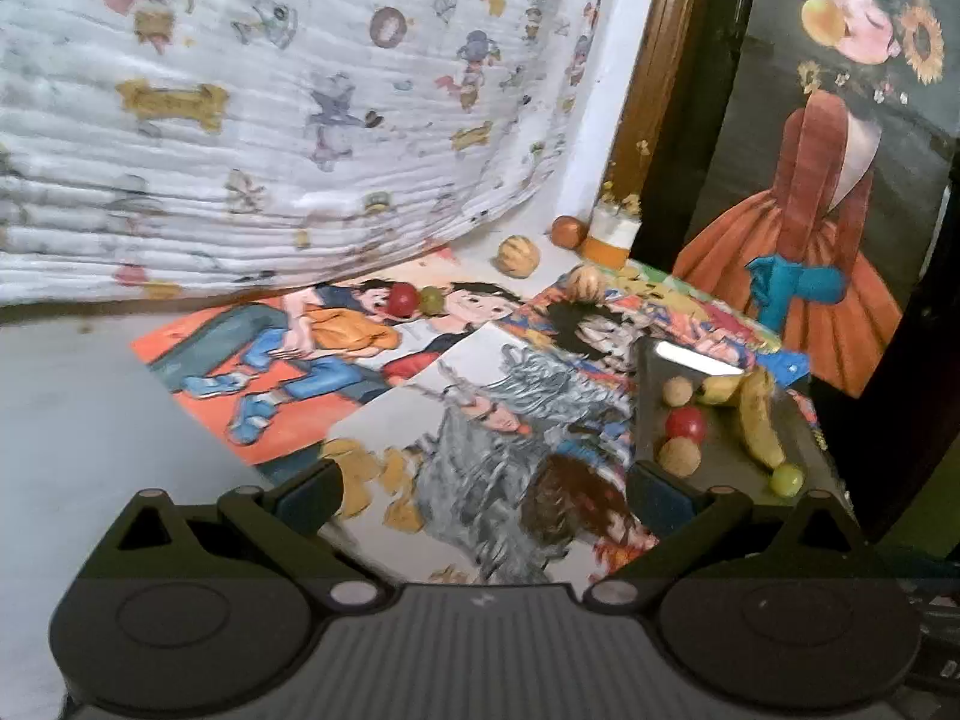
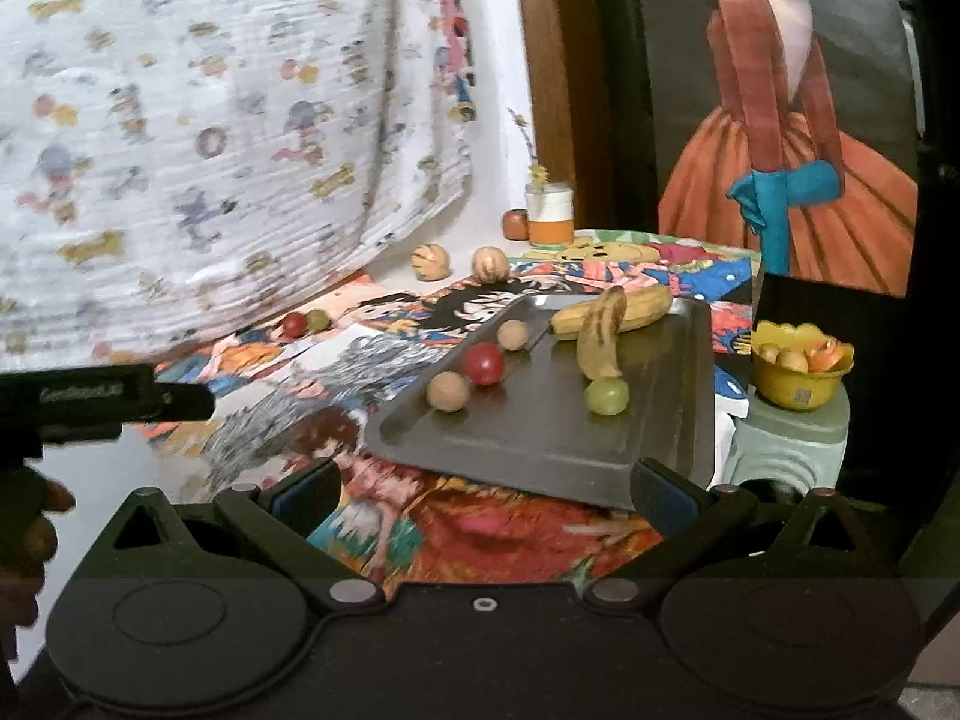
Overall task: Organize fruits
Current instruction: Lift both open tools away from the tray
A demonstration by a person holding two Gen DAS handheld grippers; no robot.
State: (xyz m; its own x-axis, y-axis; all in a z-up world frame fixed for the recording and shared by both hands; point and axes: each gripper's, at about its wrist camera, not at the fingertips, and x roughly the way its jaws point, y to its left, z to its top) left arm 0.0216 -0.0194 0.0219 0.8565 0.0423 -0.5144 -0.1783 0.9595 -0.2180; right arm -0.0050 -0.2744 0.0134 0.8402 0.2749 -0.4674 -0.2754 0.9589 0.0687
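Your right gripper (image 2: pixel 486 489) stands wide apart with nothing between its fingers, hanging just in front of the near edge of the grey tray (image 2: pixel 540 438). Your left gripper (image 1: pixel 480 489) is spread just as wide and empty, over the overlapping cartoon posters (image 1: pixel 456 420) on the table, with the tray off to its right.

On the tray, nearest you, lie a green grape (image 2: pixel 606 396) and a tan ball (image 2: pixel 447 391). Just behind them sit a red ball (image 2: pixel 483 363) and a second tan ball (image 2: pixel 512 335), and two bananas (image 2: pixel 606 324) cross each other at the far end.

Farther back on the posters, a red fruit (image 2: pixel 293 324) and a green one (image 2: pixel 318 318) touch. Beyond those are two striped pumpkins (image 2: pixel 430 261), then an orange-and-white jar (image 2: pixel 549 213) near the wall. A yellow bowl (image 2: pixel 798 384) of small fruit sits to the right of the tray.
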